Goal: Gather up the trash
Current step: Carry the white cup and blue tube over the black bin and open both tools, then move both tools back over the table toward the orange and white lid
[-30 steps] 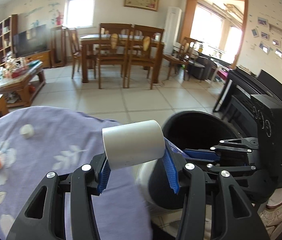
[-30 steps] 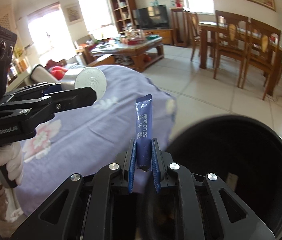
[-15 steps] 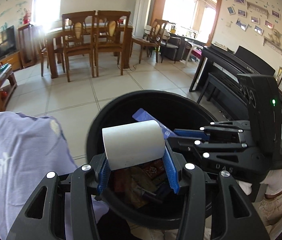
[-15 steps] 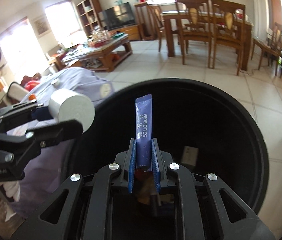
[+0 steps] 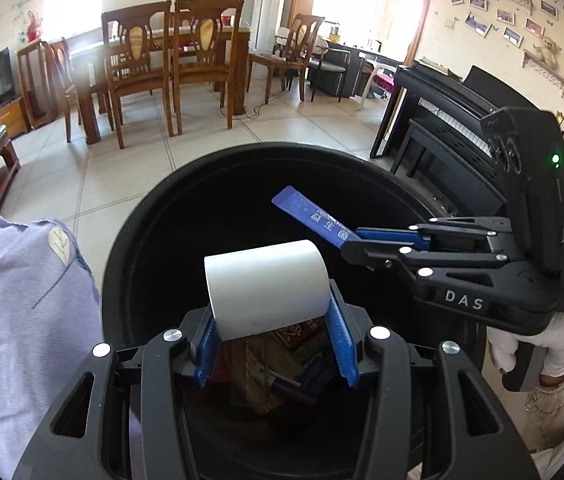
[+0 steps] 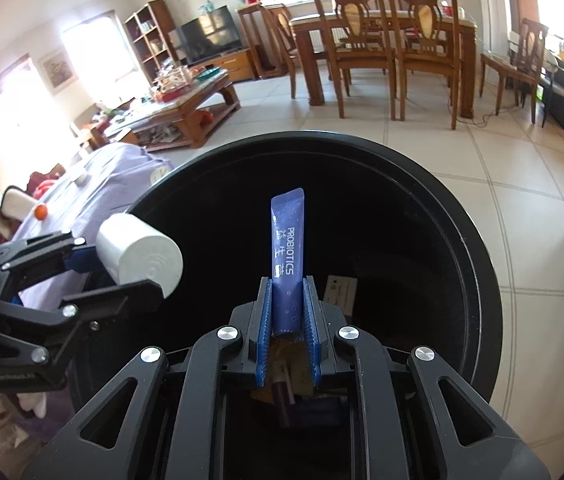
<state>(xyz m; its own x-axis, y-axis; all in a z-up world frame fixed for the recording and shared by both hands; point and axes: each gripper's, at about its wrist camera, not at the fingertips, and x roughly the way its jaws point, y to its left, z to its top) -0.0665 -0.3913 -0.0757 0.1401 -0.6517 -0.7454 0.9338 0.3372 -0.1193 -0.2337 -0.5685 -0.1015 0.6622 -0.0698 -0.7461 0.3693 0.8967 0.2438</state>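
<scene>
Both grippers now over black bin (image 5: pixel 129 240) — wrappers (image 5: pixel 282 344) inside, roll (image 5: pixel 265 288), sachet (image 6: pixel 286 256) gripped

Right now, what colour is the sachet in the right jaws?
Blue with white "PROBIOTICS" lettering; the sachet shows best in the right wrist view.

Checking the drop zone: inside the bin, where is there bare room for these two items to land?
Black round bin: the far half, below the rim, looks dark and bare. Wrappers crowd the near bottom. White paper roll and blue probiotics sachet are both gripped above the opening.
</scene>
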